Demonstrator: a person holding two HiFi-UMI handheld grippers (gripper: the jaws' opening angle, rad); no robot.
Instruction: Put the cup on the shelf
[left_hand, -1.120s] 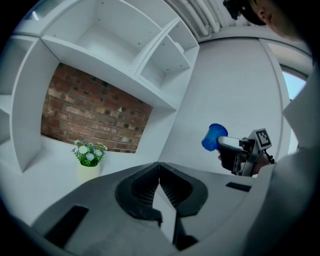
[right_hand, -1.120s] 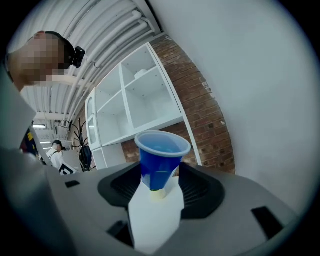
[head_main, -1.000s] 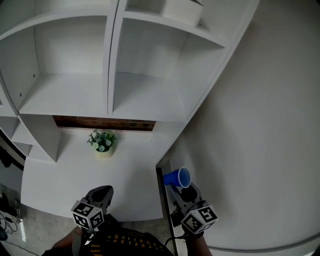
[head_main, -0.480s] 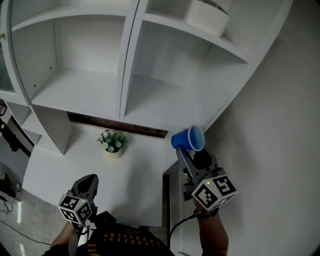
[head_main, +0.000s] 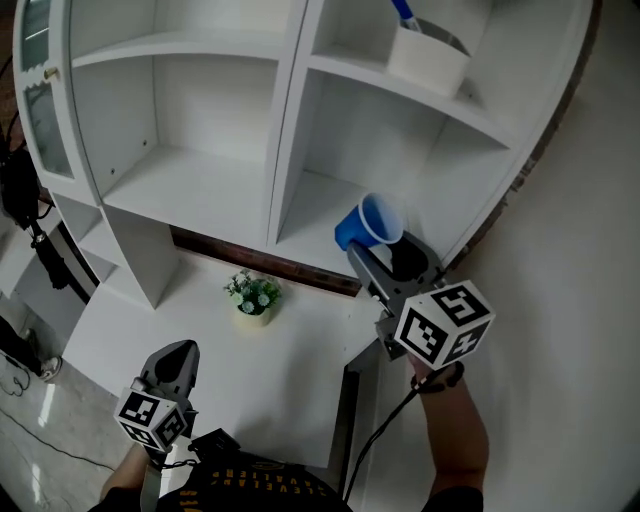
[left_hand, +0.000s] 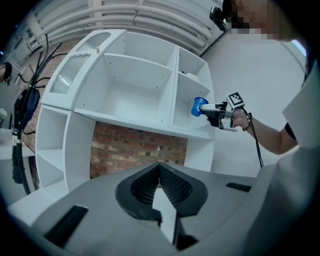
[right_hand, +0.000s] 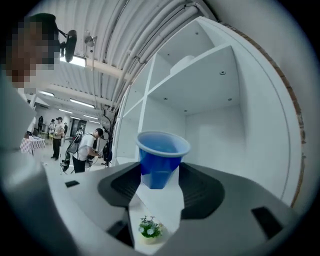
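Gripping the blue cup (right_hand: 160, 159) low on its body, the right gripper (right_hand: 159, 186) has its jaws closed on it from both sides, rim uppermost and base hanging free between the pads. Seen from above, the cup (head_main: 368, 222) is held in the air at the mouth of the lower right compartment of the white shelf (head_main: 292, 120), above the front edge of that board. The upright divider stands just to its left. The board overhead carries a white container (head_main: 428, 58) with a blue thing (head_main: 405, 14) poking out of it, well apart from the cup.

Below the cup, on the desk (head_main: 180, 300), a small potted plant (head_main: 252, 297) sits close to the back edge, just in front of a strip of brick (head_main: 300, 272) under the shelf.

The left gripper (head_main: 172, 362) hangs low near the desk's front edge, far from the shelf, with its jaws pressed together and nothing between them.

A dark bag (head_main: 15, 190) hangs beside the shelf's left side. Several people (right_hand: 85, 147) stand far off across the room.
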